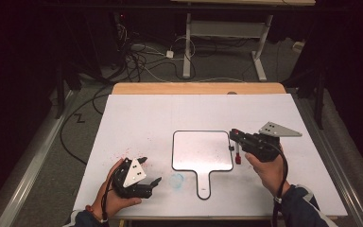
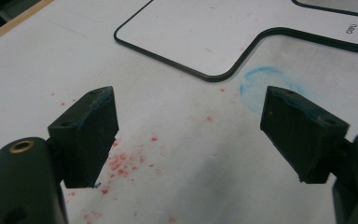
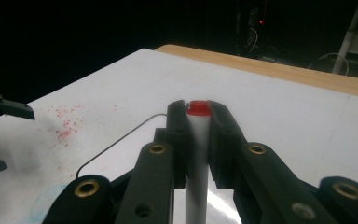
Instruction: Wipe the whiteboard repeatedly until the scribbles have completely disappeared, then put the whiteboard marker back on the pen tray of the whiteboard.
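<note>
Marker (image 3: 198, 135) sits clamped between the jaws of my right gripper (image 3: 198, 122), red end up, white barrel running down between the pads. In the high view I see that right gripper (image 1: 237, 138) just off the right edge of the whiteboard (image 1: 202, 150), with the marker (image 1: 237, 156) hanging down from the jaws so that its red lower end is at or near the table (image 1: 146, 113); I cannot tell whether it touches.

Whiteboard lies flat at mid-table, handle toward me.

Left gripper (image 1: 149, 171) rests in my left hand (image 1: 111, 191) at the near left of the table, jaws wide apart and holding nothing. From the left gripper view, I see its pads (image 2: 92, 135) over red specks (image 2: 121, 163) on the sheet, a blue smear (image 2: 261, 77) ahead near the board's handle (image 2: 205, 37).
</note>
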`<state>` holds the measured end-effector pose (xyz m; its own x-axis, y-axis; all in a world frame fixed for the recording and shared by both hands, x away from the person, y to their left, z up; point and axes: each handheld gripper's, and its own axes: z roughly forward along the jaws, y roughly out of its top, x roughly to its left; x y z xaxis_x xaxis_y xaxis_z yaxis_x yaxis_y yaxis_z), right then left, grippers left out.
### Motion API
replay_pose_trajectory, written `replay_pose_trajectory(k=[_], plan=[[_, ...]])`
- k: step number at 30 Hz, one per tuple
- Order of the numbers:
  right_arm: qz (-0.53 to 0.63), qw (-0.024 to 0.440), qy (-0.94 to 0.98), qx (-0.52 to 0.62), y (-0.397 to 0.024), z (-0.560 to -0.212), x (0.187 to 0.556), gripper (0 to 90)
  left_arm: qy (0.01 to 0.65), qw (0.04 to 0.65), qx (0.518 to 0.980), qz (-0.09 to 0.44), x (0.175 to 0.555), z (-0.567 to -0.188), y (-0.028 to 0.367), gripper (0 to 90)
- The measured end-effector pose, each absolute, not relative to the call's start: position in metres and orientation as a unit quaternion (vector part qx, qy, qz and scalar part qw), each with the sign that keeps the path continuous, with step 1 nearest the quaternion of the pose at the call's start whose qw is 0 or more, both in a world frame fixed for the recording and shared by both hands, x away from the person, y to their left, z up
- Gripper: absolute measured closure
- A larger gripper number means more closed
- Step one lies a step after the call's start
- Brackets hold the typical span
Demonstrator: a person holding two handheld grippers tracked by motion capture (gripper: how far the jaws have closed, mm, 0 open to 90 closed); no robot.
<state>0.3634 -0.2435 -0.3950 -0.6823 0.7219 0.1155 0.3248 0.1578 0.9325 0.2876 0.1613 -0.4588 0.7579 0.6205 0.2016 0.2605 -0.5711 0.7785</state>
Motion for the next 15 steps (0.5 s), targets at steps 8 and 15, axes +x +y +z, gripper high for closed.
replay_pose_trajectory(k=[8,15], plan=[[0.511,0.148,0.751,0.391,-0.255,-0.399,0.362,80.7,0.260,0.386,0.852,0.241,0.288,-0.458,0.163,17.9],[0.503,0.106,0.753,0.410,-0.254,-0.424,0.389,80.6,0.259,0.387,0.851,0.244,0.287,-0.456,0.162,17.9]])
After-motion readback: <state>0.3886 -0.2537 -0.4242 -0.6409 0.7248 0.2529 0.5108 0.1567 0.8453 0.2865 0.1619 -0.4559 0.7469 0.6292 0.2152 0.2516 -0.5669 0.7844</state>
